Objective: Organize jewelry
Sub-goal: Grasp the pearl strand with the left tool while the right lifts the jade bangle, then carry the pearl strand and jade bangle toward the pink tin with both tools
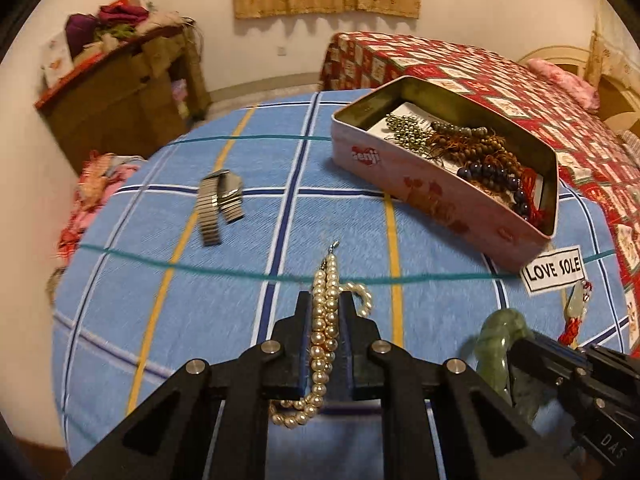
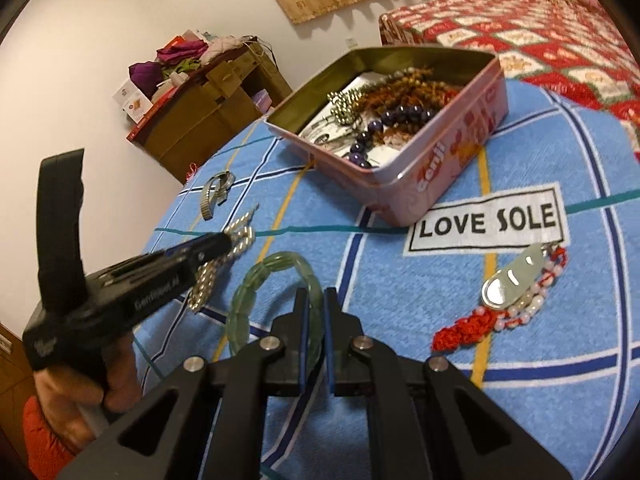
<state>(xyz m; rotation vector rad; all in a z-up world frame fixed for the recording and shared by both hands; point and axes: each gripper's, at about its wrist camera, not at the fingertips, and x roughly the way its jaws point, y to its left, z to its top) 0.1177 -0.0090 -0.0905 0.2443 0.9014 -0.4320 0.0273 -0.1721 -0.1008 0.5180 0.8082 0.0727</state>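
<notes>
The left gripper (image 1: 326, 312) is hiding part of the pearl necklace (image 1: 320, 344), and the tin's (image 1: 440, 200) wall is covering whatever's lying under those bead strands (image 1: 472, 148).

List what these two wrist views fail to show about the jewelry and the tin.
- Pearl necklace: its lower end runs under the left gripper in the left wrist view; in the right wrist view that gripper covers most of it.
- Green bangle: its near arc is behind the right gripper.
- Tin: the floor is buried under beads and its near wall.
- Watch: dial unreadable, too small.
</notes>
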